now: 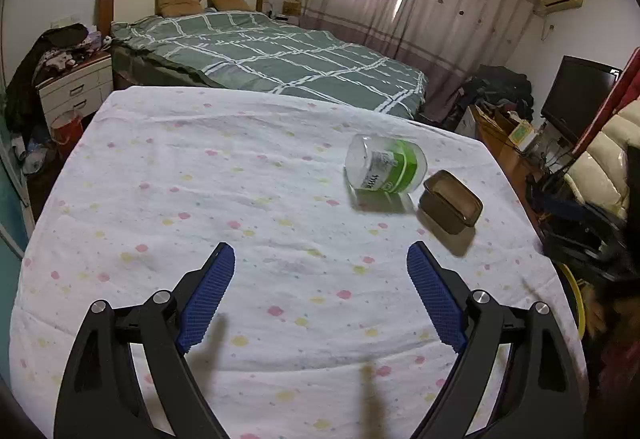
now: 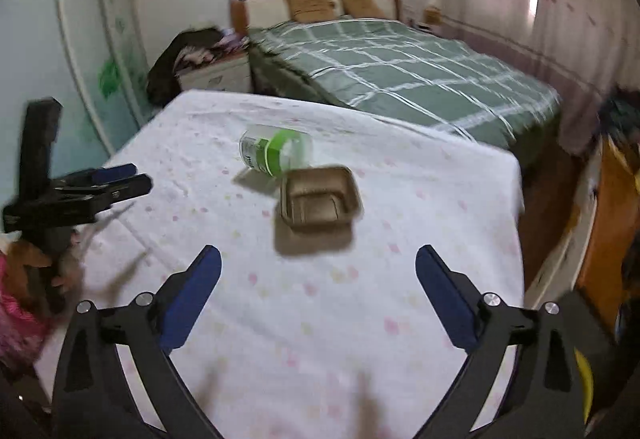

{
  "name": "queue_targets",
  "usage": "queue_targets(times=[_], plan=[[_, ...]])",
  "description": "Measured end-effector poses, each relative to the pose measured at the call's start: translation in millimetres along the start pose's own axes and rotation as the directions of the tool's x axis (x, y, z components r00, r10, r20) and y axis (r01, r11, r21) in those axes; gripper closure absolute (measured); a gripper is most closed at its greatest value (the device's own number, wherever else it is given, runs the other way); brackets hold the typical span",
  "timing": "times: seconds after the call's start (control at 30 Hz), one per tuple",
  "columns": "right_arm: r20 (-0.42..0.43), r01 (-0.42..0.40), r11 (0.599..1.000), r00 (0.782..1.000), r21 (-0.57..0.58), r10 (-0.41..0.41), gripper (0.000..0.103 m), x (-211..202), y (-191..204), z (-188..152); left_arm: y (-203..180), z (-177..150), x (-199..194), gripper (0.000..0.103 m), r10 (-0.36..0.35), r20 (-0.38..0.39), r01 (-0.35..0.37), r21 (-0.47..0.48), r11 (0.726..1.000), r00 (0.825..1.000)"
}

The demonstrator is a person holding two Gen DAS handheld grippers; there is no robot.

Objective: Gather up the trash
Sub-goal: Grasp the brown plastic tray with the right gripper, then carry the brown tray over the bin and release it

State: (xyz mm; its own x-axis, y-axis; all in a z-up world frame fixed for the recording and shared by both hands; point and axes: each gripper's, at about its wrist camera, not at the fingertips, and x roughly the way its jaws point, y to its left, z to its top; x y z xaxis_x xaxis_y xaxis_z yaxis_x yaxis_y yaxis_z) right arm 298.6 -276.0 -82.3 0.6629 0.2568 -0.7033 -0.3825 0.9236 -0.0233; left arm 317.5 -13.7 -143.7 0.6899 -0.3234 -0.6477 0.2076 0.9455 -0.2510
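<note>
left gripper (image 1: 321, 263): fingers (image 1: 208, 295) spread wide and empty, poised above the near part of the tabletop (image 1: 200, 179), with nothing between them; the stance reads as readiness, not grasp. right gripper (image 2: 318, 265): fingers (image 2: 192, 295) likewise spread and empty, aimed toward the brown tray (image 2: 318, 201), which lies just ahead of them, open side up, probably the first pickup. just beyond, a clear plastic cup with green label (image 2: 276, 151) lies on its side, close to or touching the tray's far edge; tipped over, it may roll when nudged. both pieces of trash sit on the spotted white cloth toward the far right of the tabletop. behind stands a bed (image 1: 280, 55). no bin is clearly visible.
</note>
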Motion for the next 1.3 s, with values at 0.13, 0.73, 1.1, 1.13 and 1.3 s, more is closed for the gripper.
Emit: queue_targets(times=[0.13,0.73,1.1,1.13,1.3], plan=[[-0.059,0.000,0.999,0.998,-0.032,-0.002,0.010,46.6,0.6,23.6,-13.1,-2.4,-1.3,0.015,0.017,0.006,-0.017,0.021,1.000,1.000],[-0.175,-0.020,1.000,0.984,0.013,0.022,0.037,103.4,-5.4,31.4,-12.8,-3.6,-1.1,0.015,-0.012,-0.014,0.012,0.014,1.000,1.000],[-0.088,0.019,0.988,0.996,0.152,-0.005,0.037,15.3,-39.0,-15.4,-16.3,-5.8,0.4,0.015,-0.012,-0.021,0.013,0.023,1.000,1.000],[-0.082,0.033,0.985,0.996,0.171,-0.019,0.037,6.1,-44.8,-23.4,-17.3,-6.0,0.3,0.015,-0.011,-0.020,0.012,0.026,1.000,1.000],[-0.060,0.137,0.951,0.990,0.279,-0.126,0.037,-43.0,-83.3,-70.1,-19.6,-6.3,-0.1,0.015,-0.006,-0.015,0.007,0.030,1.000,1.000]])
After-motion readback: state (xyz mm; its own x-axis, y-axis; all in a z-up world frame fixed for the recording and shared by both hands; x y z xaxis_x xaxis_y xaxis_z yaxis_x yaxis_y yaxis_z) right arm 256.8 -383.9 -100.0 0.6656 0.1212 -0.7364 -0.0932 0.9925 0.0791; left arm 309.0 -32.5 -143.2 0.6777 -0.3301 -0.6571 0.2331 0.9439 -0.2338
